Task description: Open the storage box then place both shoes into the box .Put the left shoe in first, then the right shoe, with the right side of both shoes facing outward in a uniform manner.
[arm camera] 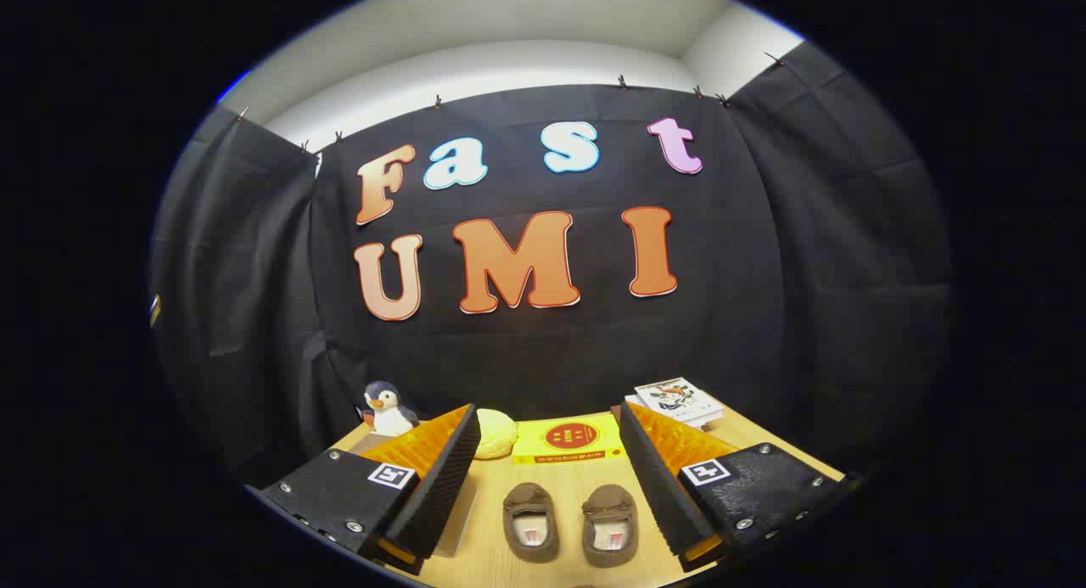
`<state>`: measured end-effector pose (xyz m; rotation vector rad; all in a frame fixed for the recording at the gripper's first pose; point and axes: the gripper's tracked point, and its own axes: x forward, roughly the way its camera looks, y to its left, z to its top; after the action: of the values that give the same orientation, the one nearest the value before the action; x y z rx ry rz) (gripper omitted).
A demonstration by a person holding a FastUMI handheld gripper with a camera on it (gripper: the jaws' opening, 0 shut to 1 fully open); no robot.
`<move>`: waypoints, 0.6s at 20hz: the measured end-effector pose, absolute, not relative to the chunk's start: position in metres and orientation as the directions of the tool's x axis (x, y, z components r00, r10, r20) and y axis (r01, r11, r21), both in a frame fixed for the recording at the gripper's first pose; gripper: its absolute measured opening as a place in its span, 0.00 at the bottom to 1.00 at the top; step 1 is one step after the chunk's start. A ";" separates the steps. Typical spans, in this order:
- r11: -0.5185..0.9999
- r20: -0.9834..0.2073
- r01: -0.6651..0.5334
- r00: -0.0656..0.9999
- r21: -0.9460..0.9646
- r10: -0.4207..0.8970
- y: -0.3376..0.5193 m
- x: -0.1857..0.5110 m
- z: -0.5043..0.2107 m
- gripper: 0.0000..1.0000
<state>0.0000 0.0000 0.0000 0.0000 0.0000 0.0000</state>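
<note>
Between hand-held gripper spread fingers, two brown shoes, one yellow box

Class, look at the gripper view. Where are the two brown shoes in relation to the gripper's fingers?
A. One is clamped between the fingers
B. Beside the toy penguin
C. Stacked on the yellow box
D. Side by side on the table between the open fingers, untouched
D: the two brown shoes lie side by side on the table between the fingers of the open gripper, touching neither.
</note>
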 end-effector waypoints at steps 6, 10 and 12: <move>1.000 -0.036 0.003 0.999 0.018 -0.003 -0.008 -0.003 -0.014 0.99; 0.999 -0.075 -0.011 0.997 0.038 0.014 -0.011 0.000 -0.026 0.99; 0.999 -0.094 -0.028 0.995 0.041 0.032 -0.015 0.003 -0.028 0.99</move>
<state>0.0031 -0.0150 -0.0281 0.0399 0.0950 0.0303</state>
